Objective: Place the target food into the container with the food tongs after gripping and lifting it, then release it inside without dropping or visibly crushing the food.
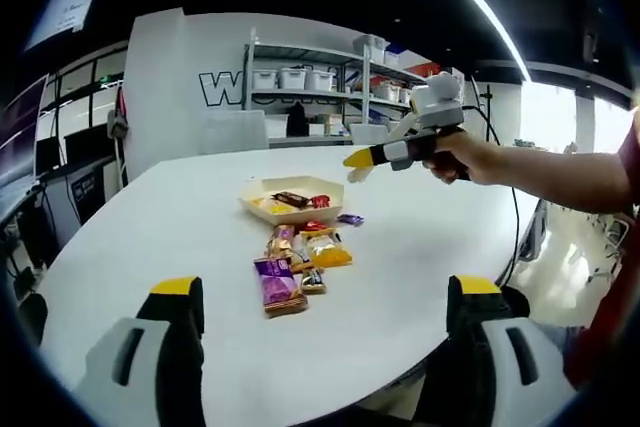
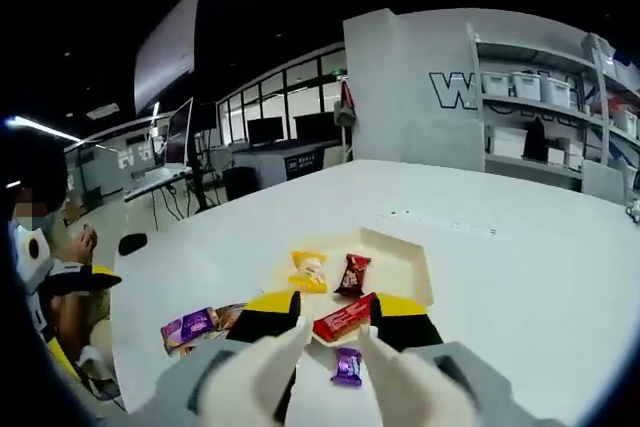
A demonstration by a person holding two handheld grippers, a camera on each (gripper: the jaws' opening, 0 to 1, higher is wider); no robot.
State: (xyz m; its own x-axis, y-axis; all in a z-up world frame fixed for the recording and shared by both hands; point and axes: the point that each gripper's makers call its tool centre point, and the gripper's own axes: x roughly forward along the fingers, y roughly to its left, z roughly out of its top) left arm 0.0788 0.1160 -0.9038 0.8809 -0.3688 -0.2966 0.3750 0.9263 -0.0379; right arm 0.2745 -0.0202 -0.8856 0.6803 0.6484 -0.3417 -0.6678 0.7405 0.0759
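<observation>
A big white counter [image 1: 420, 277] fills the middle of the room, so there is lots of space to work. Near its middle sits a flat paper tray [image 1: 262, 209], the container, with low walls so snacks can drop in from above. It already has a yellow packet [image 2: 308, 271] and a dark red packet [image 2: 353, 274] inside. More snacks lie in a loose pile [image 1: 296, 269] just beside the tray, waiting to be moved, with a purple packet [image 1: 278, 285] at the near end. The right hand-held gripper [image 1: 362, 159] hangs above the tray, and its jaws look a little spread with nothing between them. Below its tips lie a red packet [image 2: 343, 318] on the tray's edge and a small purple candy [image 2: 347, 366] on the counter. I think one of these is next. The left hand-held gripper [image 1: 325, 299] waits low and back, jaws spread wide and empty, out of the way.
</observation>
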